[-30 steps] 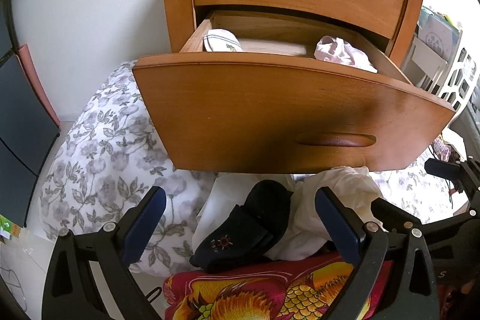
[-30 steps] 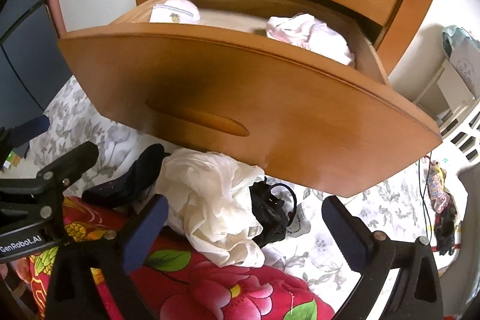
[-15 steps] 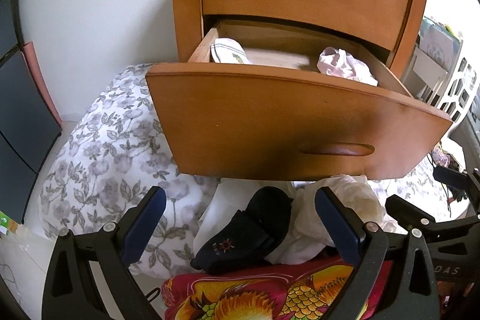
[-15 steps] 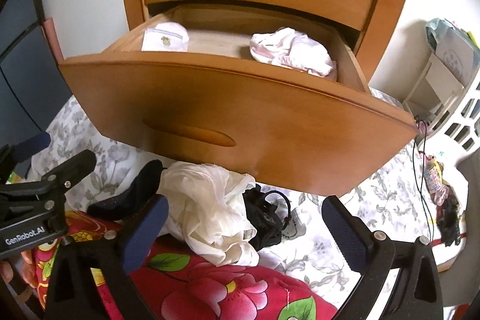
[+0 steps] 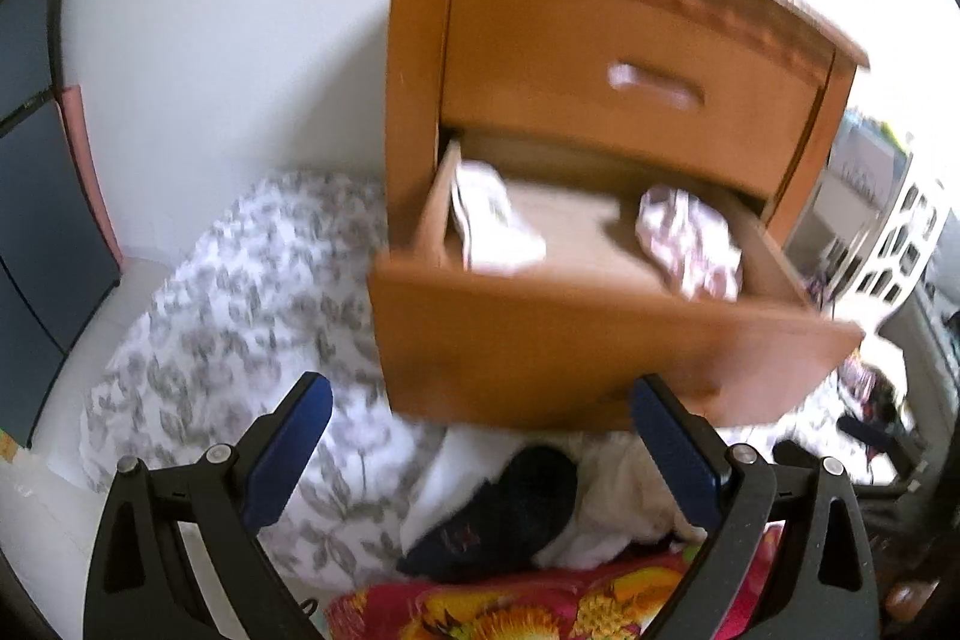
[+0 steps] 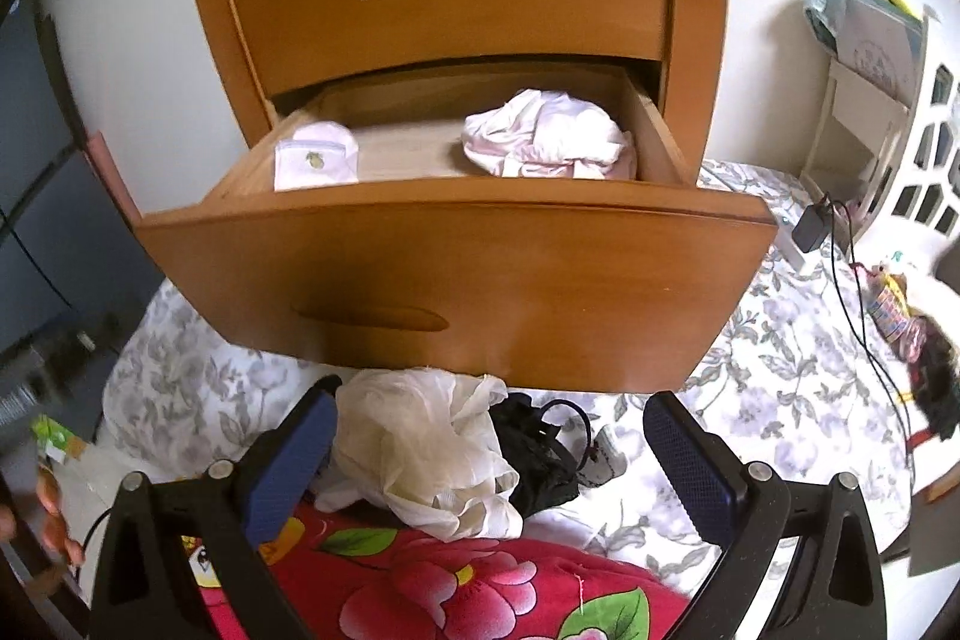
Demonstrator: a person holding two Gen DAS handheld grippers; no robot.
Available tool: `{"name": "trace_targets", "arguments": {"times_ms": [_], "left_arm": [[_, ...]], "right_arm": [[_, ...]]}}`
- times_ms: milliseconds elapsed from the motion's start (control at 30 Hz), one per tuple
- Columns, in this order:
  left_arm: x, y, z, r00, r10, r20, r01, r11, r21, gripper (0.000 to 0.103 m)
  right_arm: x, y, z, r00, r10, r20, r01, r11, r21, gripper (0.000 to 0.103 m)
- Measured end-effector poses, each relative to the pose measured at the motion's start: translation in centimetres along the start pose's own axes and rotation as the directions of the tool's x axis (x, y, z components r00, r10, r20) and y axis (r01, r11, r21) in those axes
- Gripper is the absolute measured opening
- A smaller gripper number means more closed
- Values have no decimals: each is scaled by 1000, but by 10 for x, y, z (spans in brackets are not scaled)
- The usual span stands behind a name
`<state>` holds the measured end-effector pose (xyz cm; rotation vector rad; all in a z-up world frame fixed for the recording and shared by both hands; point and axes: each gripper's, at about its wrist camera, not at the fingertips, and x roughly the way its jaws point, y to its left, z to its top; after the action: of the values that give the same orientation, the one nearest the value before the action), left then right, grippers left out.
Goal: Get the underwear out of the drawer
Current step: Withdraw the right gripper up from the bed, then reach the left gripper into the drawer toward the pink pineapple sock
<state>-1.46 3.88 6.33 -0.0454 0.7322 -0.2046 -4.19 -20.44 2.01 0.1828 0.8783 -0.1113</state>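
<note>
Two garments lie in our open drawer [image 6: 456,268], the folded white one [image 6: 317,157] far left, the crumpled pink underwear [image 6: 549,134] far right, up and ahead of our right gripper [image 6: 489,466], which like the left gripper [image 5: 480,451] gapes empty.

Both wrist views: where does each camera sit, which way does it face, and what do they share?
Left wrist: on the left gripper, looking forward and down into the open drawer from its left; only its own open jaws show.
Right wrist: on the right gripper, facing the drawer front; open jaws, plus fingers at the left edge.
Shared: drawer, folded white underwear, pink bundle, clothes pile below.
</note>
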Motion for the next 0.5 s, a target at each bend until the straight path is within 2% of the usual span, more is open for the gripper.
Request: {"name": "trace_targets", "arguments": {"times_ms": [100,200,267,333,400,500], "left_arm": [[-14,3,29,997,16,75,-19,999,34,100],[-21,1,58,993,5,122,-12,998,60,100],[-20,-5,75,990,18,142,-33,994,105,100],[-16,-11,87,990,6,139,-25,990,137,100],[-6,-17,101,994,-35,108,18,988,154,100],[9,-21,119,995,-50,85,37,990,138,100]], "right_arm": [[-2,-5,1,1000,15,11,-16,1000,26,103],[-4,-5,0,1000,20,23,-21,999,29,103],[-4,-6,0,999,17,31,-18,1000,25,103],[-2,-7,-2,999,24,26,-25,999,34,103],[0,-10,-3,999,30,20,-31,998,46,103],[3,-15,-4,999,41,16,-42,996,76,103]]}}
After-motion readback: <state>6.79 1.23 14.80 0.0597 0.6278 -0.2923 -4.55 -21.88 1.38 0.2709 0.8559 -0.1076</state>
